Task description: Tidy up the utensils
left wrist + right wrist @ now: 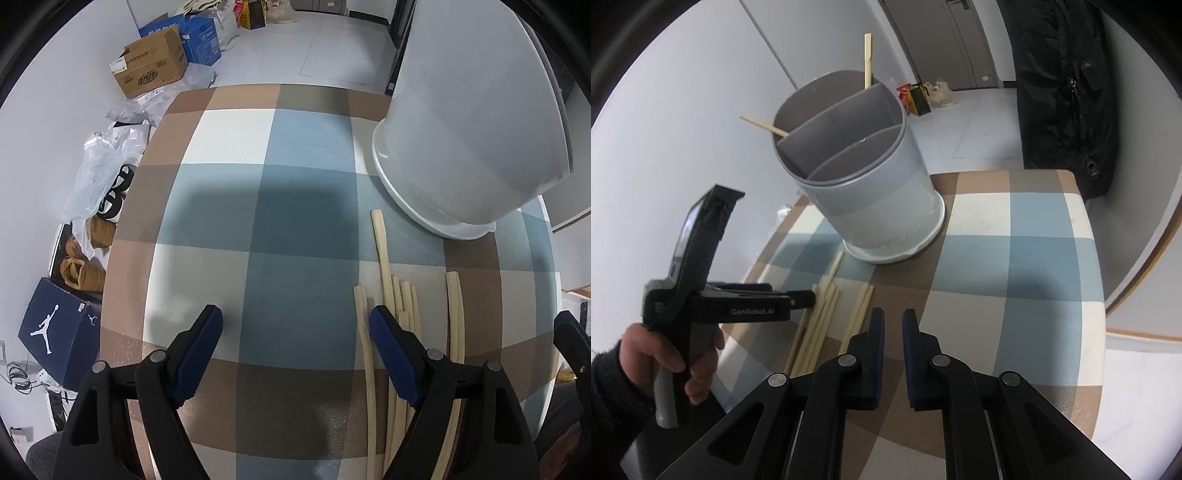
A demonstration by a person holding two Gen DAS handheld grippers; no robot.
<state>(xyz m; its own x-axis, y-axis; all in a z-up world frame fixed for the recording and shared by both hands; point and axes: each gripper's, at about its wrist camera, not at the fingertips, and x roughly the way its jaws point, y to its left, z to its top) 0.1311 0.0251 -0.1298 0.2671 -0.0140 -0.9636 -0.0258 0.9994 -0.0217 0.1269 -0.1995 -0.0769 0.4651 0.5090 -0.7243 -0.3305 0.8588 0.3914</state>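
Observation:
Several pale wooden chopsticks (397,302) lie side by side on the checked tablecloth (295,221); they also show in the right wrist view (827,314). A white utensil holder (469,147) with grey dividers (857,155) stands behind them and holds two chopsticks (867,59). My left gripper (297,325) is open and empty, low over the cloth, its right finger over the chopstick ends. It shows from the side in the right wrist view (801,297). My right gripper (893,328) is nearly shut with a narrow gap, empty, just right of the chopsticks.
Cardboard boxes (151,66), plastic bags (107,158) and a blue shoe box (59,332) sit on the floor left of the table. A black bag (1067,92) hangs at the right beyond the table's far edge.

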